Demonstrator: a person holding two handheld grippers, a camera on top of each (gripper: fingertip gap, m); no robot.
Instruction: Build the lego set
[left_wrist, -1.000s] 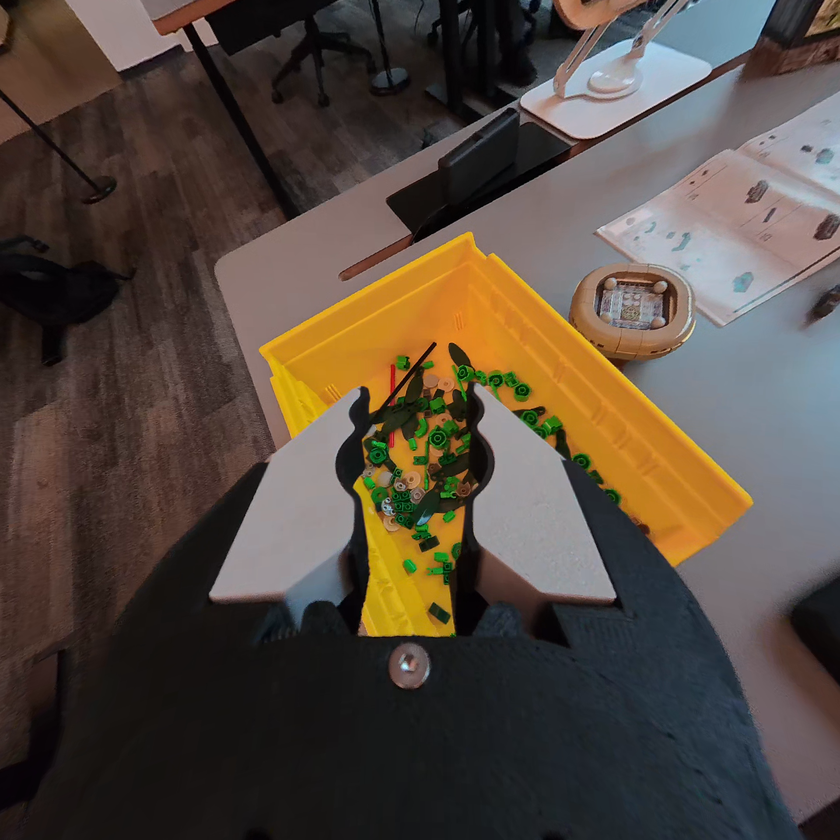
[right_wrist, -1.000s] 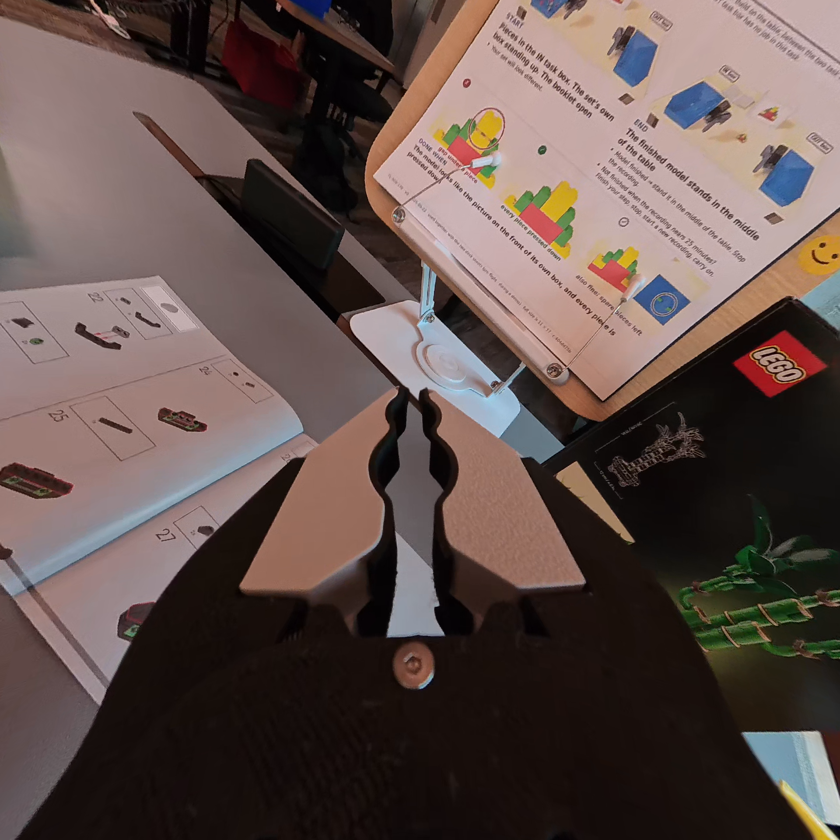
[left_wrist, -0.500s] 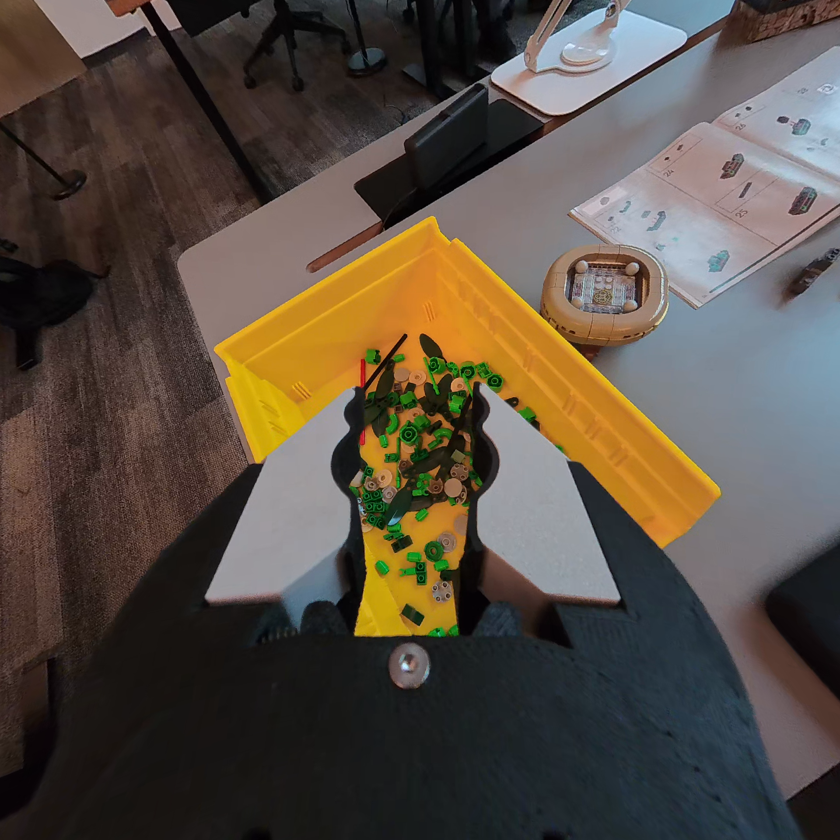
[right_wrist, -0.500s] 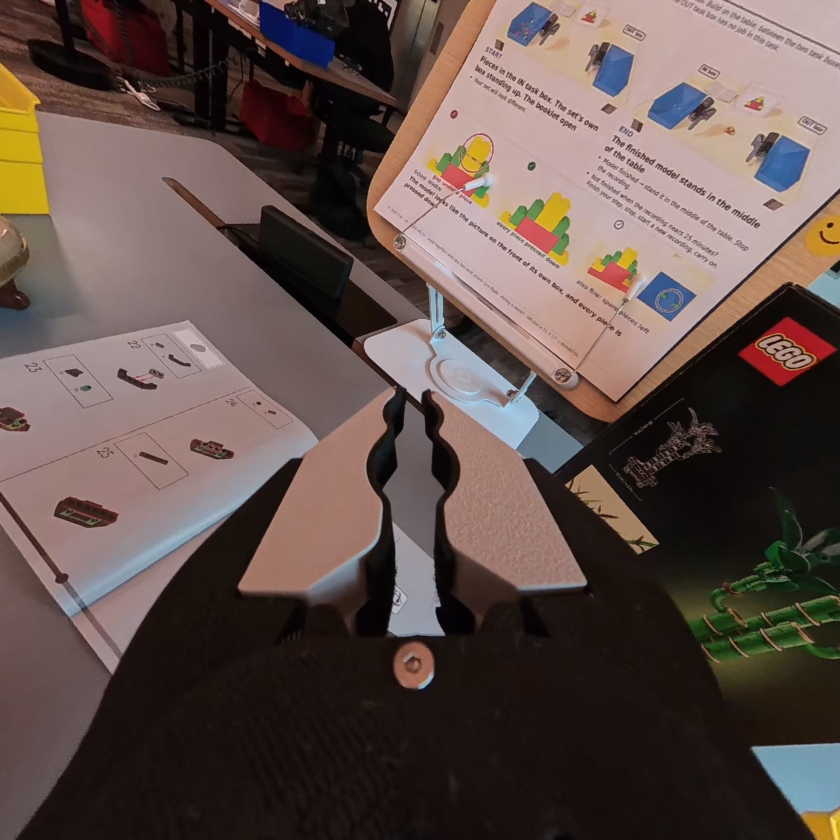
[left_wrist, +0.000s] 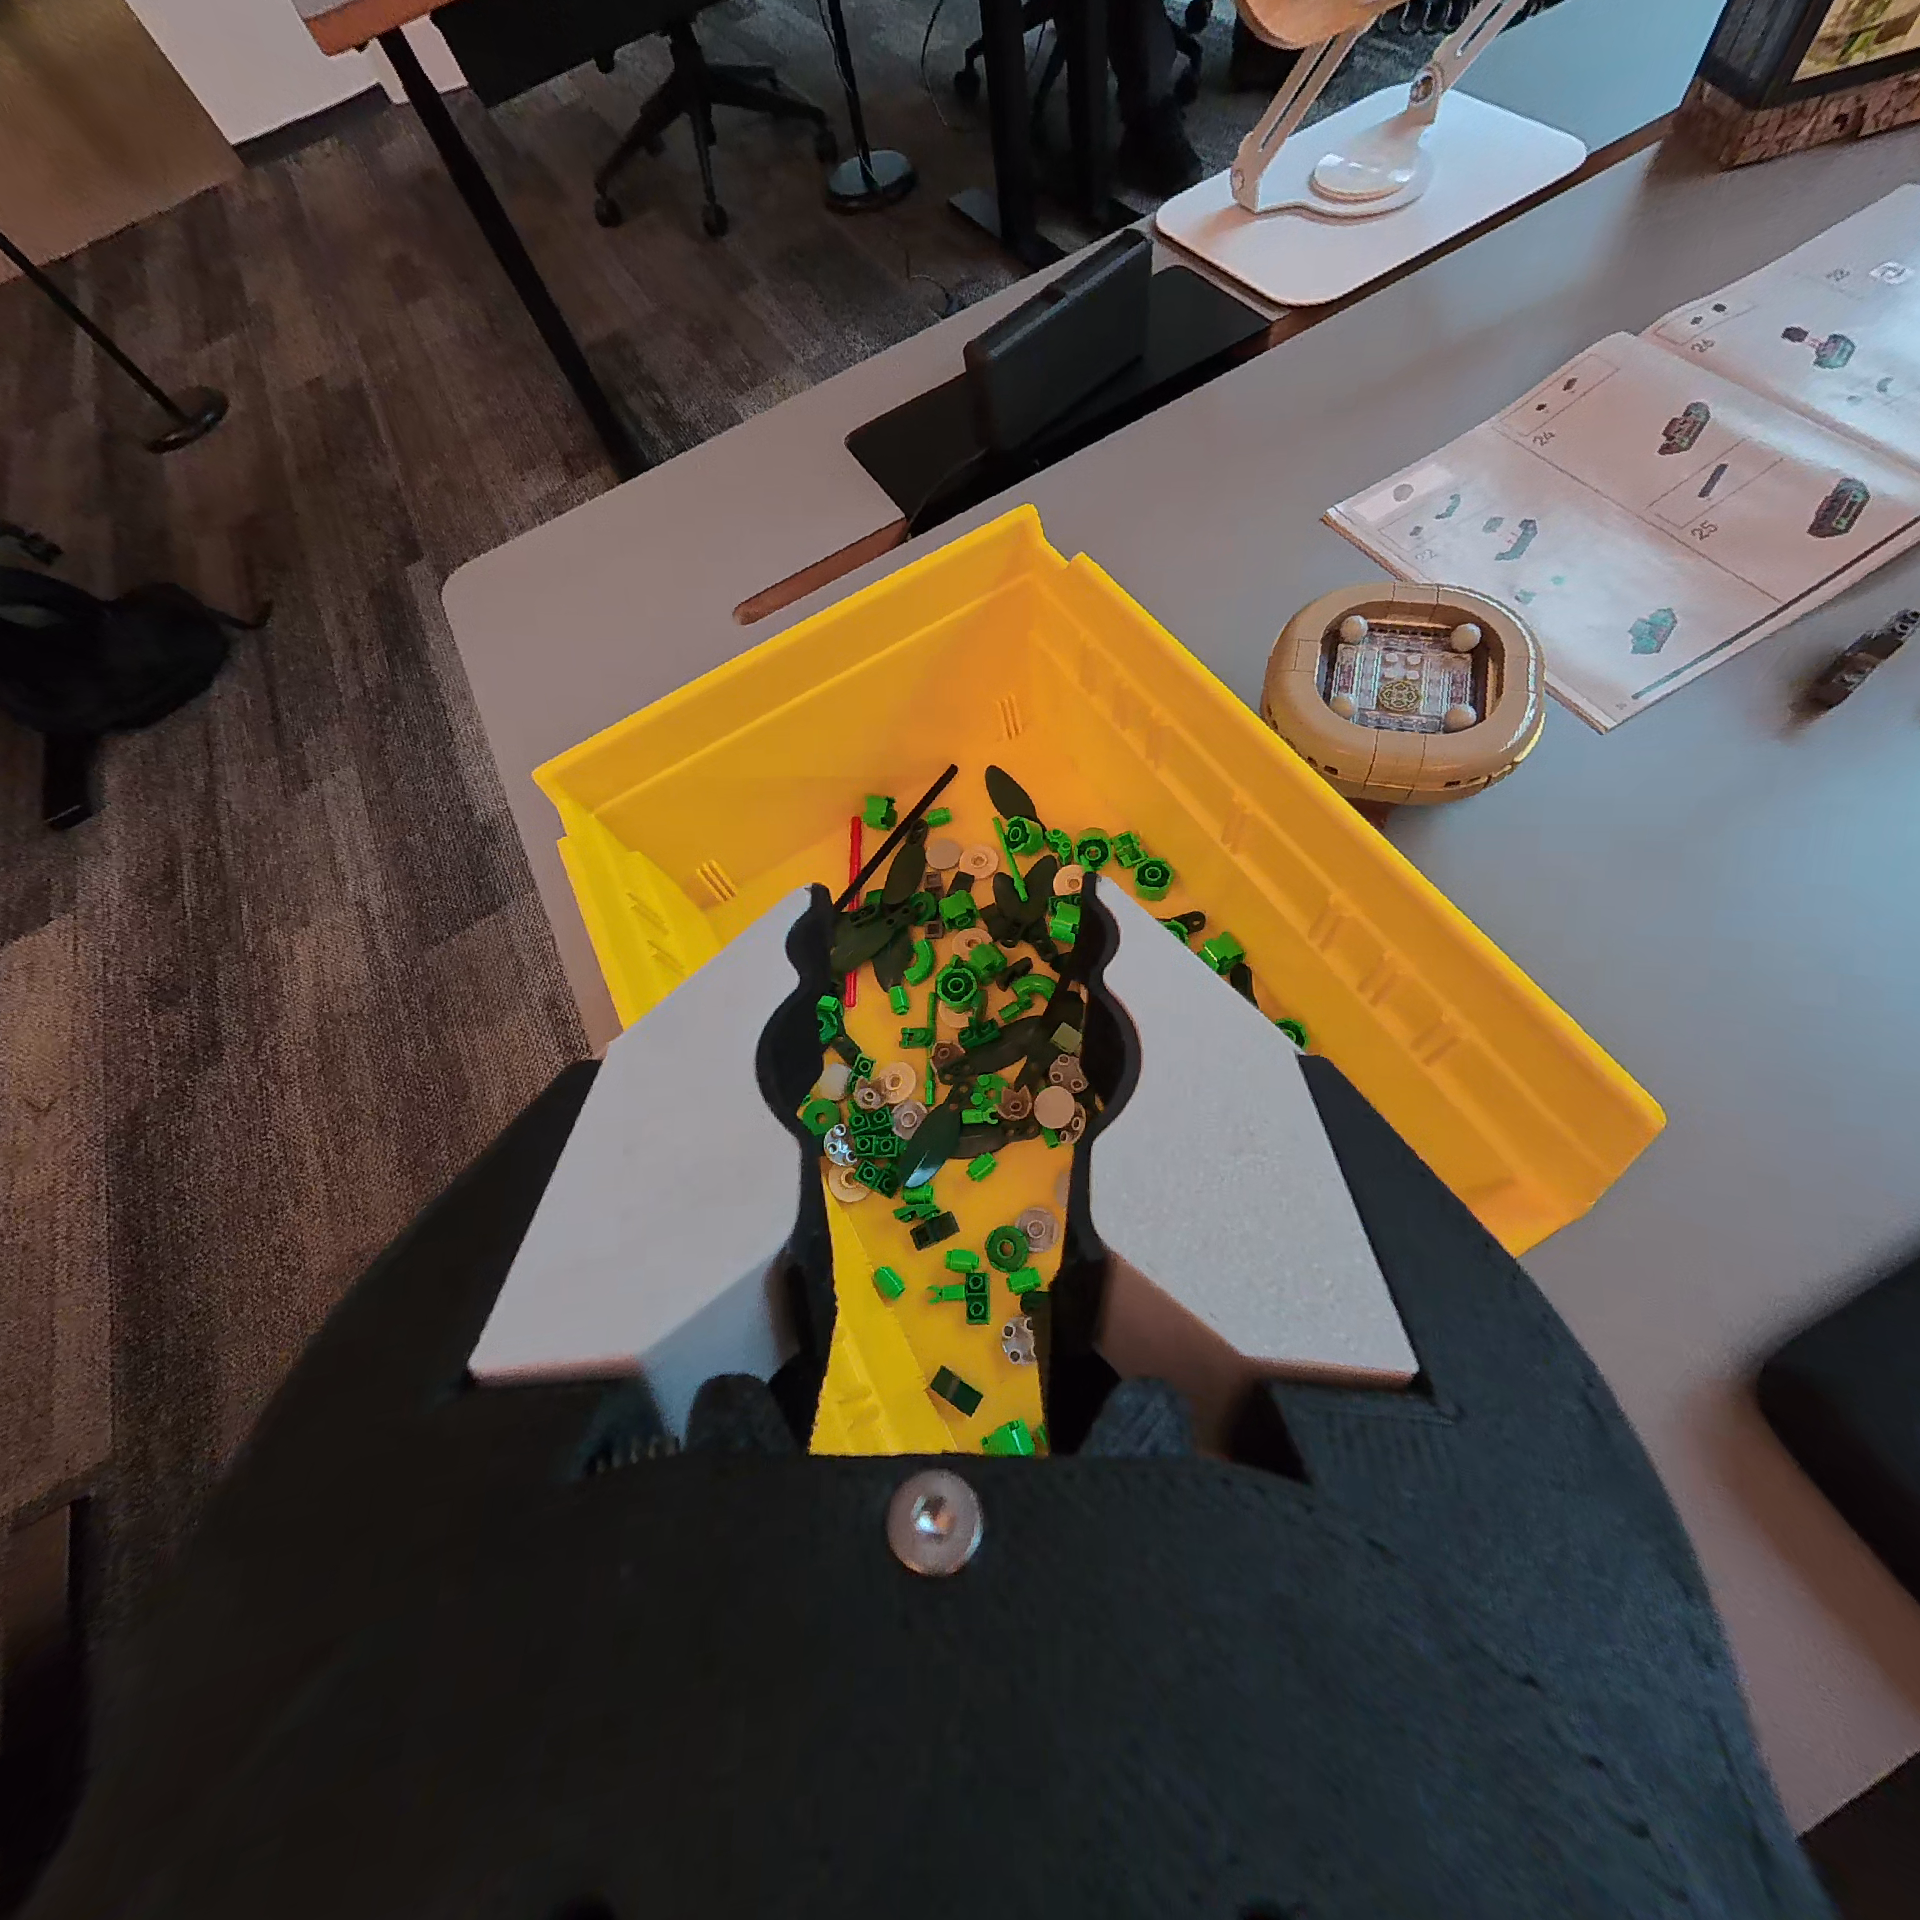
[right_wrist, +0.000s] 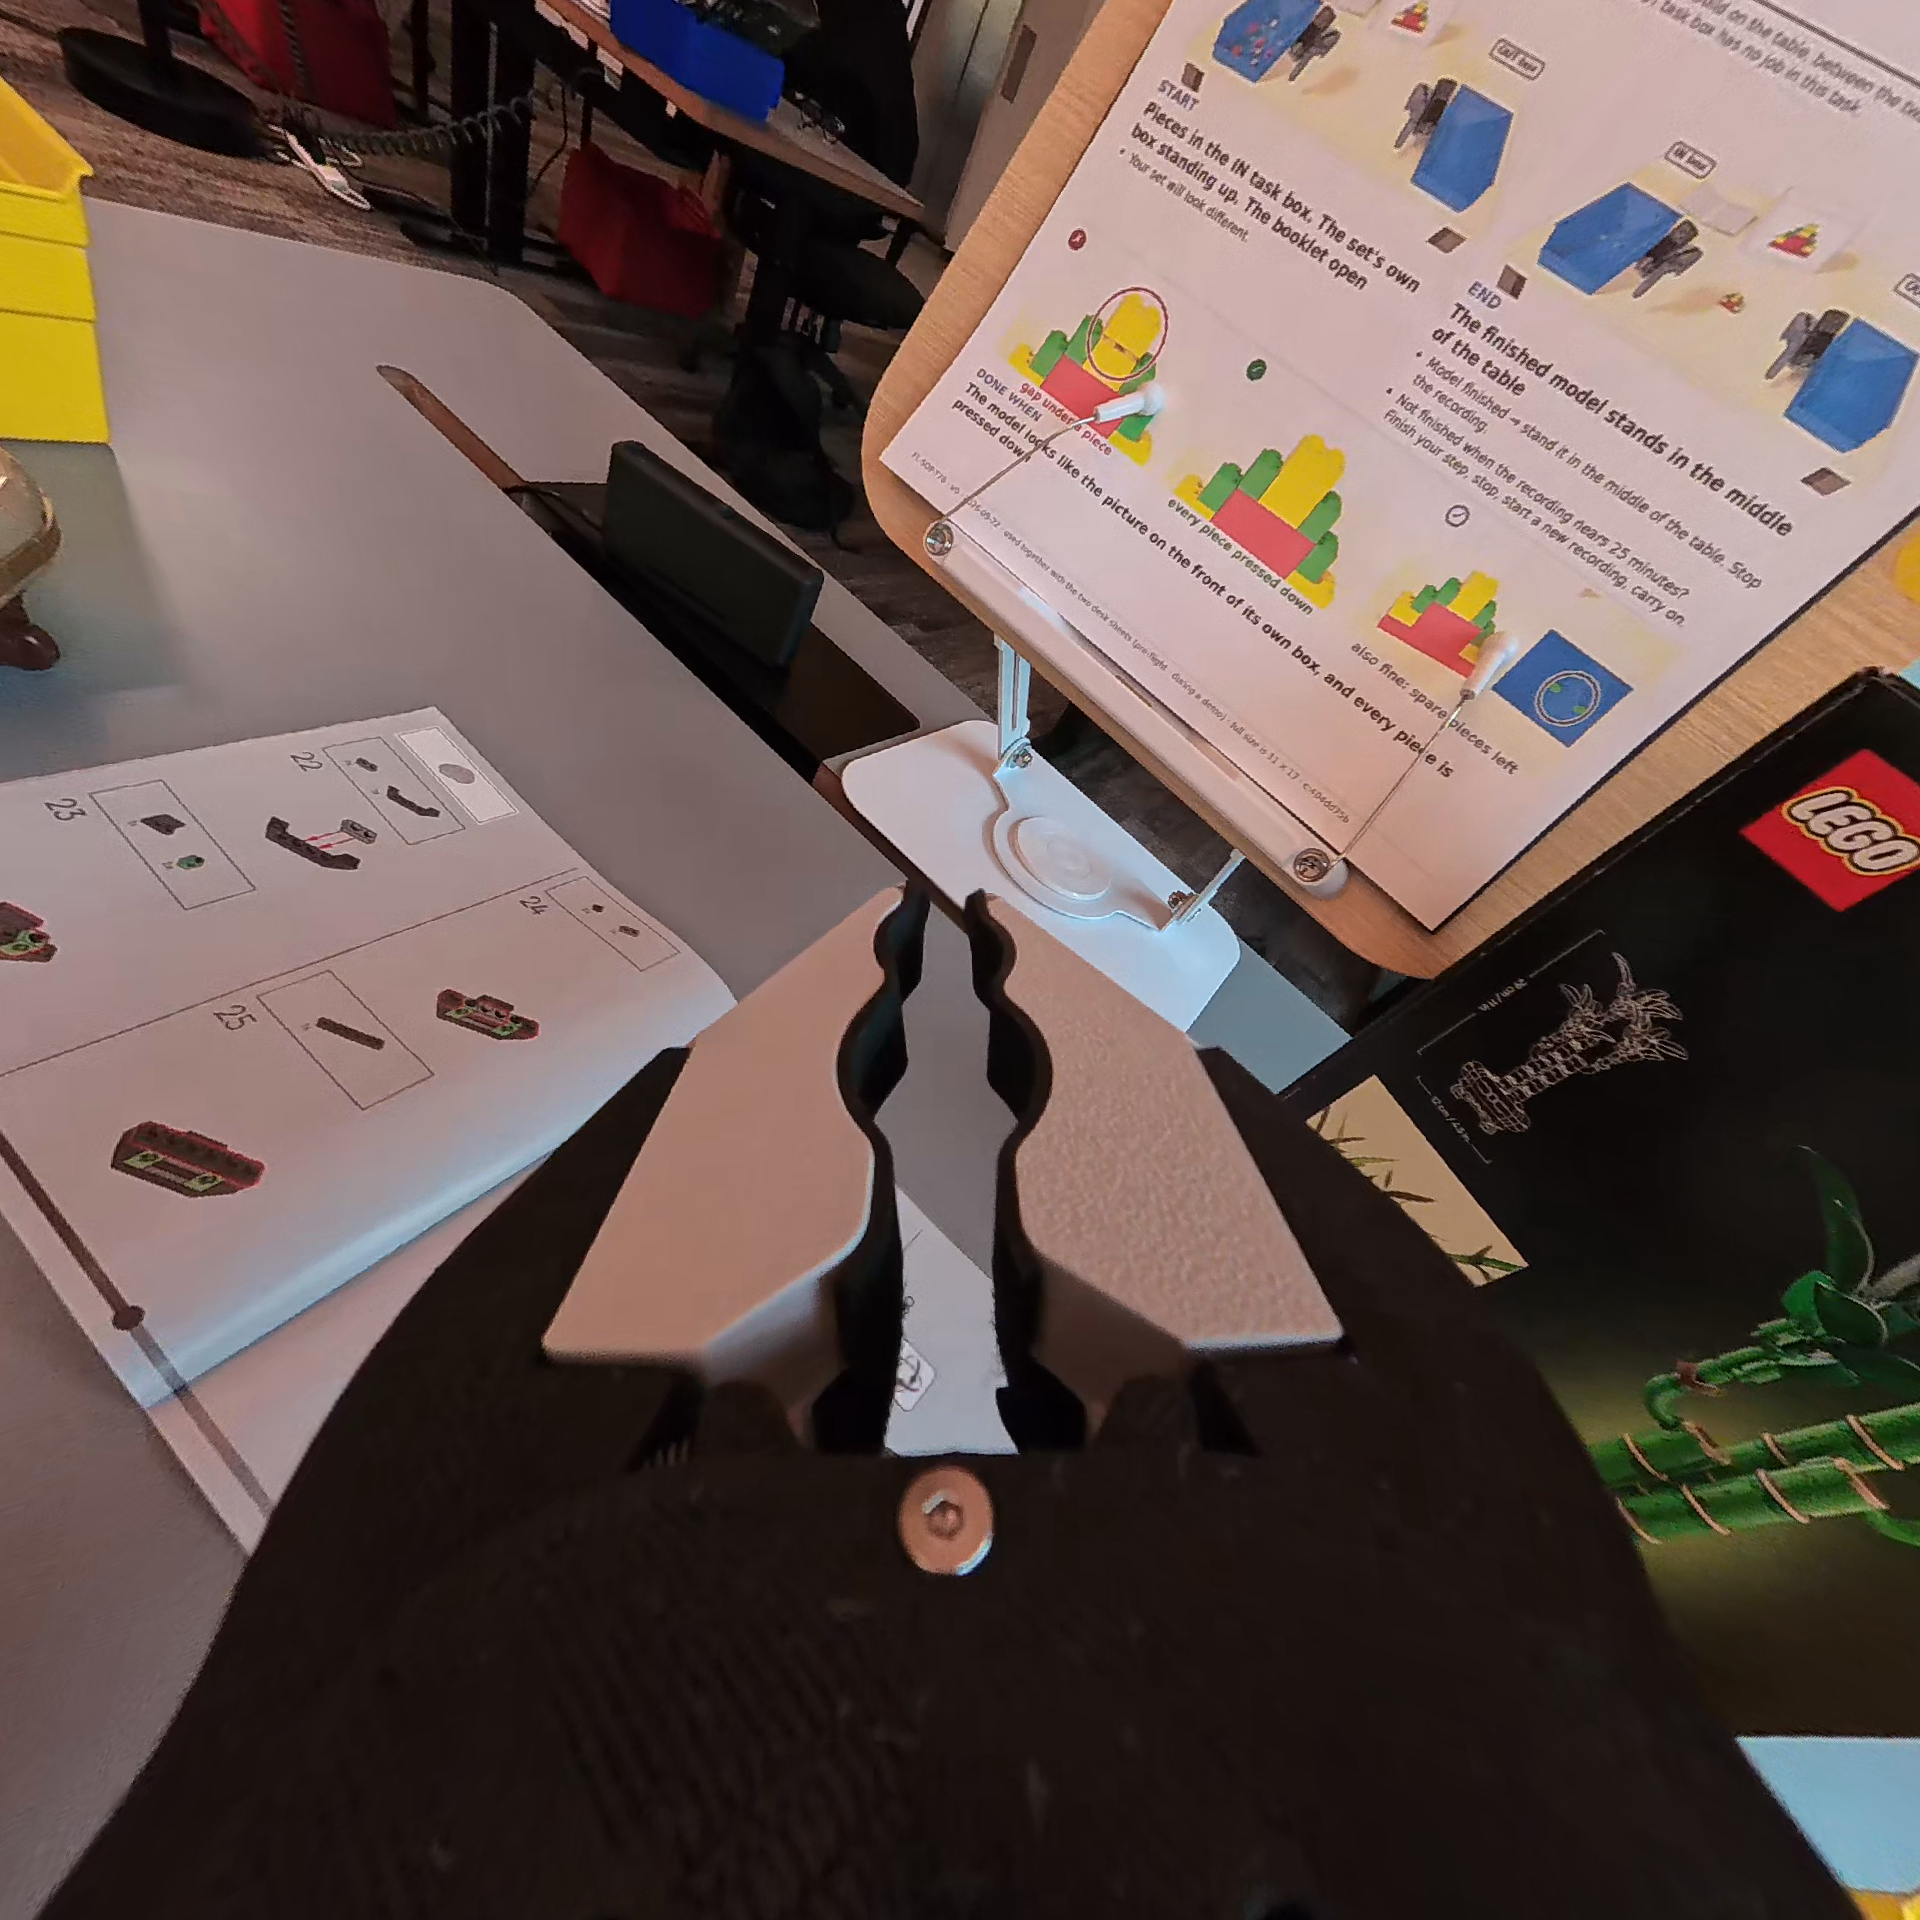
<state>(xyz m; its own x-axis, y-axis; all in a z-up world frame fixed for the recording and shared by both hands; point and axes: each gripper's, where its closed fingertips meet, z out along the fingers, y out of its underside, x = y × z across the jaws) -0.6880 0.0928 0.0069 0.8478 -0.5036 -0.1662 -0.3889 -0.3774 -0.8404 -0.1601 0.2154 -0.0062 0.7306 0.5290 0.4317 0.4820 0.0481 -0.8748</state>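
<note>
Left wrist view: loose lego pieces (left_wrist: 961, 1049) lie between spread fingers (left_wrist: 686, 1143).

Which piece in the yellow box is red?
The thin red stick at the pile's far left, beside the long black rod. The other pieces are green, grey or dark.

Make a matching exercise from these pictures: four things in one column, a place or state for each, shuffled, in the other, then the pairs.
Things:
1. yellow bin
2. tan round model
3. instruction booklet
4. left gripper

Places or states:
A. lies open on the grey table
B. holds loose green, dark and grey pieces
C. hangs above the bin, fingers apart, holding nothing
D. stands on the table between bin and booklet

Pairs: 1-B, 2-D, 3-A, 4-C
</note>
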